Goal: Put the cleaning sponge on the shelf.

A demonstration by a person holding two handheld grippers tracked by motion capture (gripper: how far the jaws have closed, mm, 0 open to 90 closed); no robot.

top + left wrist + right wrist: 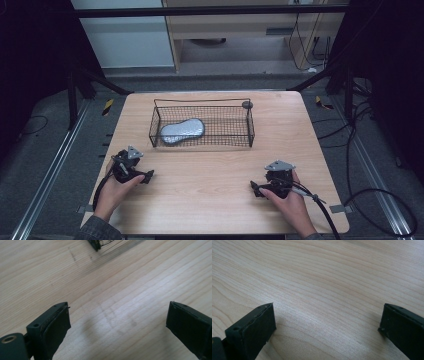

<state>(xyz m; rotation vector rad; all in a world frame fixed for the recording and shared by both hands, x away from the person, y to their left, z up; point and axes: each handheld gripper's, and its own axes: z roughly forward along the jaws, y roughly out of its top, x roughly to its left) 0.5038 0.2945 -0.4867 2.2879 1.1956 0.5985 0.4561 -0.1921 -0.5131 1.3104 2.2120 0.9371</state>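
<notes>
High view: a wooden table [215, 175] with a black wire basket [202, 124] standing toward its 12 o'clock edge. Inside the basket, at its 9 o'clock end, lies a grey, peanut-shaped pouch [182, 131], flat on the basket floor and apart from both grippers. A small dark knob [247, 104] sits at the basket's corner toward 2 o'clock.

The left gripper [148, 176] rests on the table near the 8 o'clock corner, held in the person's left hand [116, 190], with its jaws pointing toward 3 o'clock. The right gripper [254, 189] rests near the 4 o'clock corner in the right hand [287, 197], with its jaws pointing toward 9 o'clock. The two grippers face each other, well apart, with bare tabletop between them. A cable [325, 212] trails from the right gripper toward 5 o'clock.

Left gripper view: the left gripper [117, 320] has its jaws spread wide, with nothing between them but wood grain; a corner of the basket [96, 246] shows at 12 o'clock.

Right gripper view: the right gripper [328, 320] is likewise spread wide and holds nothing, with bare table [324, 277] beyond.
</notes>
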